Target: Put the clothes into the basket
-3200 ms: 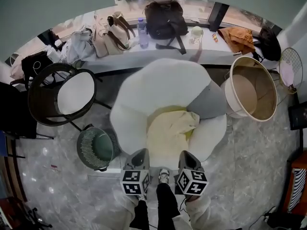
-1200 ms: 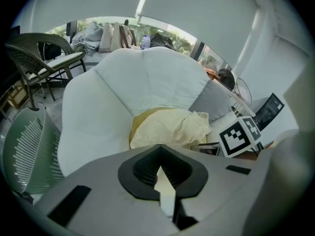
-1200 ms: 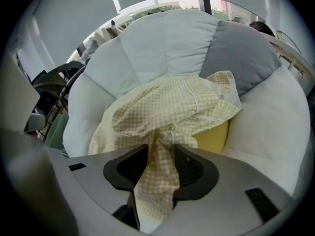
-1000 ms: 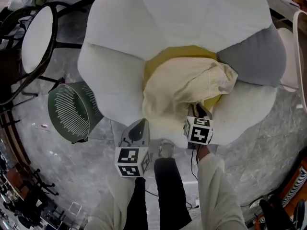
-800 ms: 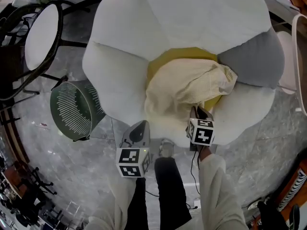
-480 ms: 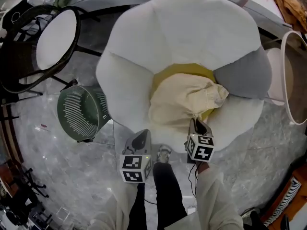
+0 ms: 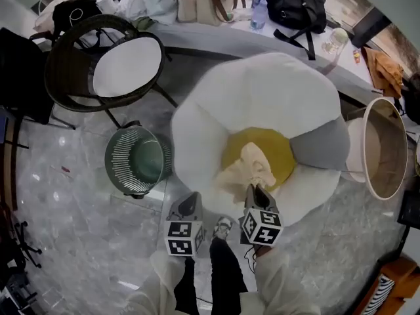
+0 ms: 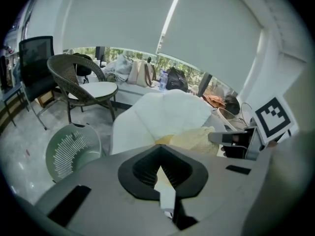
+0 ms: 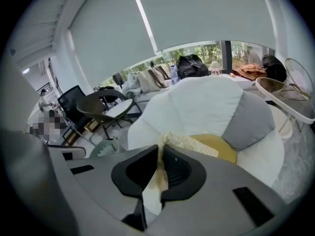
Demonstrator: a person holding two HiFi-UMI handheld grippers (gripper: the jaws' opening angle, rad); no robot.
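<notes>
A cream garment (image 7: 252, 170) hangs bunched over the yellow centre of a white flower-shaped armchair (image 7: 259, 104). My right gripper (image 7: 253, 190) is shut on its near edge and holds it up off the seat. Its jaws have just been closing, with the cloth between them. The right gripper view has the cloth (image 9: 179, 141) pinched between the jaws (image 9: 160, 154). My left gripper (image 7: 191, 199) hovers to the left of it, shut with nothing in it (image 8: 158, 167). A green slatted basket (image 7: 121, 153) stands on the floor left of the armchair, also visible as the basket (image 8: 74, 149).
A grey cushion (image 7: 319, 147) lies on the armchair's right. A wicker chair (image 7: 105, 64) stands at the upper left and a large pale round bin (image 7: 384, 149) at the right. Bags (image 7: 298, 5) line the window sill. The person's legs (image 7: 220, 274) are below the grippers.
Both grippers have risen. The right one has pulled the cream garment up, so it bunches and uncovers the yellow seat centre. The head view now takes in more of the room.
</notes>
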